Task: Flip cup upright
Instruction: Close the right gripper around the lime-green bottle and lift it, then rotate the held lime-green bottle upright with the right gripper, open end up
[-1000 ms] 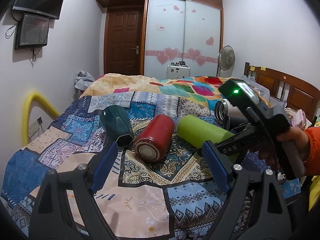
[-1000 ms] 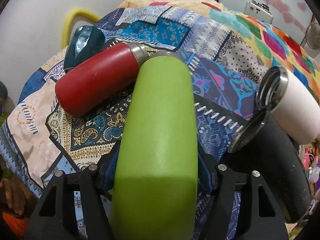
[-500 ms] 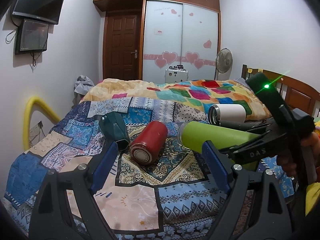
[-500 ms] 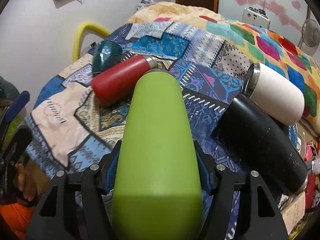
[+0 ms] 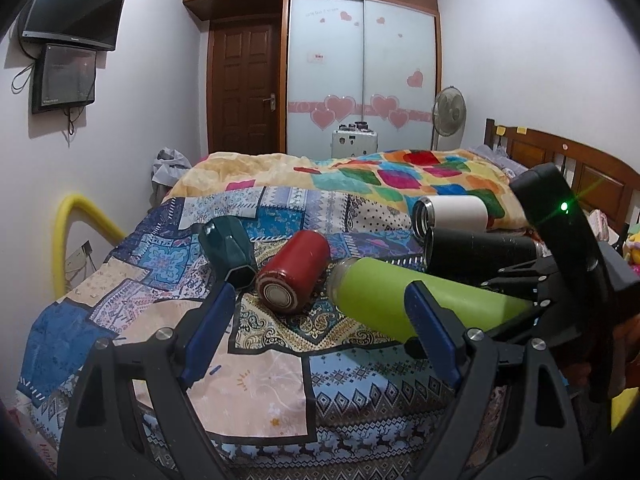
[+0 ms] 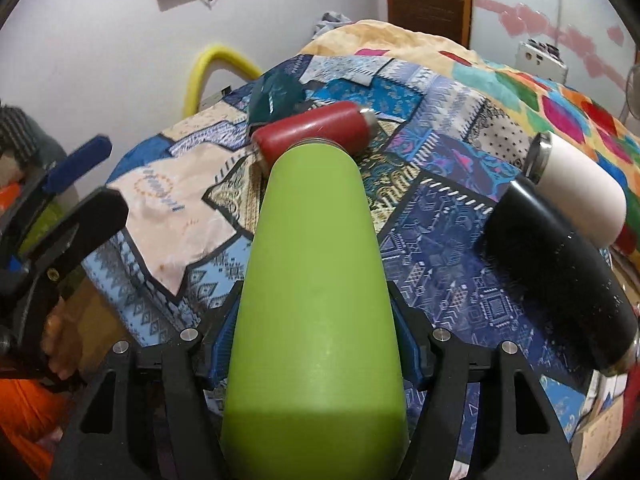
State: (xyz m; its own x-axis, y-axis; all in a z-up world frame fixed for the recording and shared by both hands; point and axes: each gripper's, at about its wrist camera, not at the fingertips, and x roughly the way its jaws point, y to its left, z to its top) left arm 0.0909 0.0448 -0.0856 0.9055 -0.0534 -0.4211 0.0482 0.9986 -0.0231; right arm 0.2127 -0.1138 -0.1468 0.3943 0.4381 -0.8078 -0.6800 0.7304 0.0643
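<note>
My right gripper (image 6: 316, 344) is shut on a lime green cup (image 6: 316, 264), held lengthwise above the bed, mouth pointing away from me. In the left wrist view the green cup (image 5: 420, 300) is lifted and tilted, gripped by the right gripper (image 5: 532, 300) from the right. My left gripper (image 5: 320, 344) is open and empty, hovering over the near bed edge; it also shows in the right wrist view (image 6: 60, 208). A red cup (image 5: 294, 278), a dark green cup (image 5: 230, 250), a black cup (image 5: 476, 250) and a white cup (image 5: 452, 214) lie on their sides on the patchwork quilt (image 5: 260, 380).
A yellow padded rail (image 5: 72, 232) stands at the bed's left side by the wall. A wooden headboard (image 5: 580, 168) is at the right. A colourful blanket (image 5: 380, 176) covers the far half of the bed. A fan (image 5: 450, 114) and wardrobe stand behind.
The right gripper has lifted the green cup off the quilt and drawn it back toward the right. The left gripper has pulled back and tilted up a little.
</note>
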